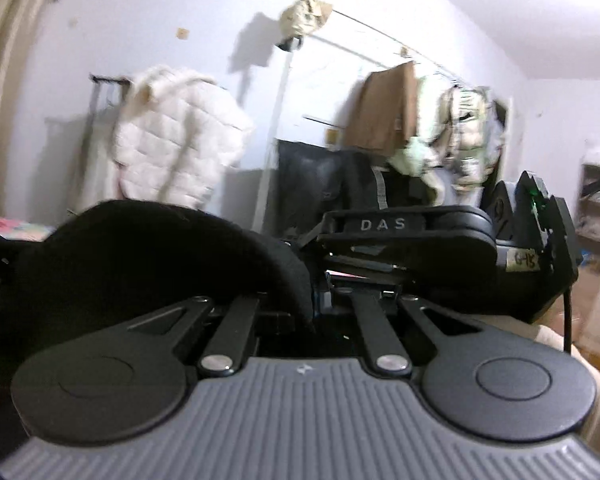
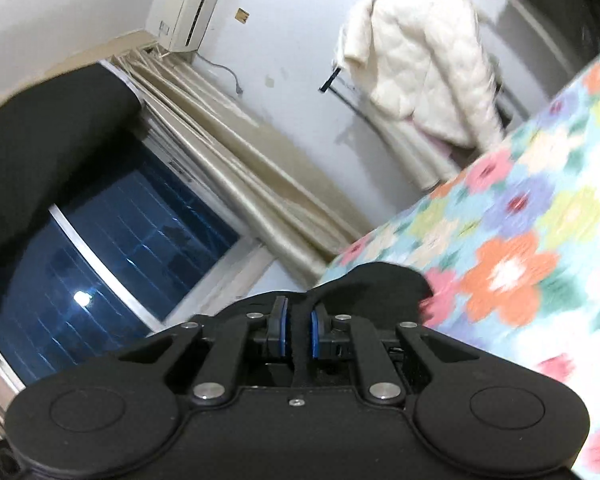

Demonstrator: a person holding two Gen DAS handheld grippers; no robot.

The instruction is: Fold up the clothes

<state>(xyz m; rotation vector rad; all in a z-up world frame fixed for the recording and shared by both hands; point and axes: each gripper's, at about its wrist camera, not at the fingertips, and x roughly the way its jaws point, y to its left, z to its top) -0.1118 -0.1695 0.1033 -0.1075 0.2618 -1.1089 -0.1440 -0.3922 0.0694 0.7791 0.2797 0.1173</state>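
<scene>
The right gripper (image 2: 298, 330) tilts up toward a window (image 2: 112, 248), its blue pads (image 2: 315, 334) pinching a fold of black cloth (image 2: 374, 282) that bulges just ahead of the fingers. More of the cloth hangs up and to its left. A floral bedspread (image 2: 532, 248) lies to its right. The left gripper (image 1: 320, 300) points level into the room, black cloth (image 1: 148, 256) draped over its left finger; whether it pinches the cloth cannot be told. The right gripper's body (image 1: 420, 244) sits just ahead.
</scene>
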